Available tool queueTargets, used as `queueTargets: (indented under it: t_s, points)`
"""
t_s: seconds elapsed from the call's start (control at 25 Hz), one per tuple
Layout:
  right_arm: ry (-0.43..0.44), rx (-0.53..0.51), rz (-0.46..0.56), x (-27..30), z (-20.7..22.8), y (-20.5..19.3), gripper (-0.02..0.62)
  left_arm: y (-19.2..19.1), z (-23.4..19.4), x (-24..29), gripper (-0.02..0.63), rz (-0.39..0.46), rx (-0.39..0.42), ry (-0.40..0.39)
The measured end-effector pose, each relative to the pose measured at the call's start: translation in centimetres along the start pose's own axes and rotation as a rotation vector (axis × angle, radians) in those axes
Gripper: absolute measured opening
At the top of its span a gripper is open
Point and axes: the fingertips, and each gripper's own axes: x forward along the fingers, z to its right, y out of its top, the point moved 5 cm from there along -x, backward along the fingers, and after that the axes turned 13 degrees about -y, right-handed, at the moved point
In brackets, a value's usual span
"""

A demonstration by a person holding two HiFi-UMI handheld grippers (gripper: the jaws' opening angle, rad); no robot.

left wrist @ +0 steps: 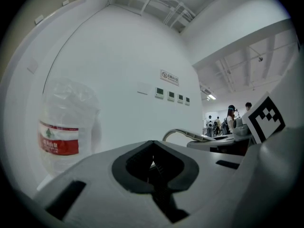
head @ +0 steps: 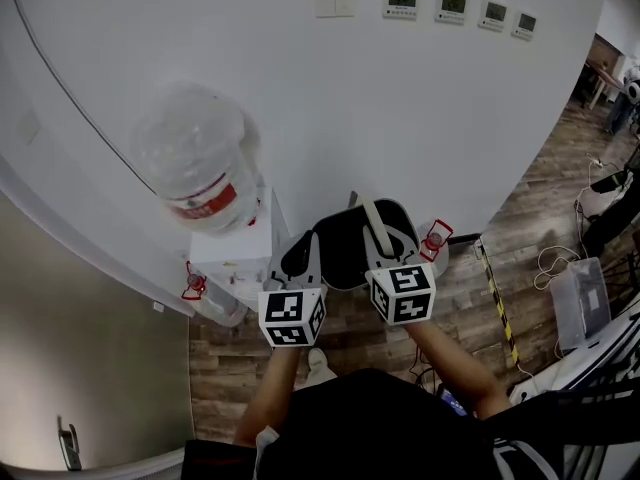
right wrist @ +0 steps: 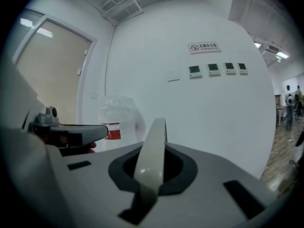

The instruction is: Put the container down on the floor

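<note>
Ahead, beyond container (head: 340,253), bottle (head: 190,143) label (head: 205,200) illegible

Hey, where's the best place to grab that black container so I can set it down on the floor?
By its pale handle, near the top of the arch, coming from above. The strip is thin enough to sit between the jaws, and the black container hangs under it, so it should stay fairly level on the way down. The right claw is shut on it there.

An office-like workplace is suggested: four control panels (head: 452,6) are mounted on the white wall (head: 420,128), and a water dispenser (head: 238,253) is set against it on wood-plank flooring (head: 460,298).
</note>
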Motion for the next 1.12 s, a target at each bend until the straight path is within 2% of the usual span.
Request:
queueTargets:
  t_s: [0.6, 0.92, 1.12]
  points:
    - [-0.113, 0.026, -0.034, 8.6, -3.5, 0.7, 0.031, -0.1, -9.1, 4.4, 0.018, -0.032, -0.009, -0.144]
    - [-0.184, 0.05, -0.052, 10.9, -4.6, 0.0, 0.031, -1.0, -12.0, 5.4, 0.018, -0.054, -0.029, -0.209]
    - [-0.196, 0.048, -0.073, 11.9, -5.2, -0.7, 0.031, -1.4, -13.6, 5.8, 0.018, -0.04, -0.045, -0.223]
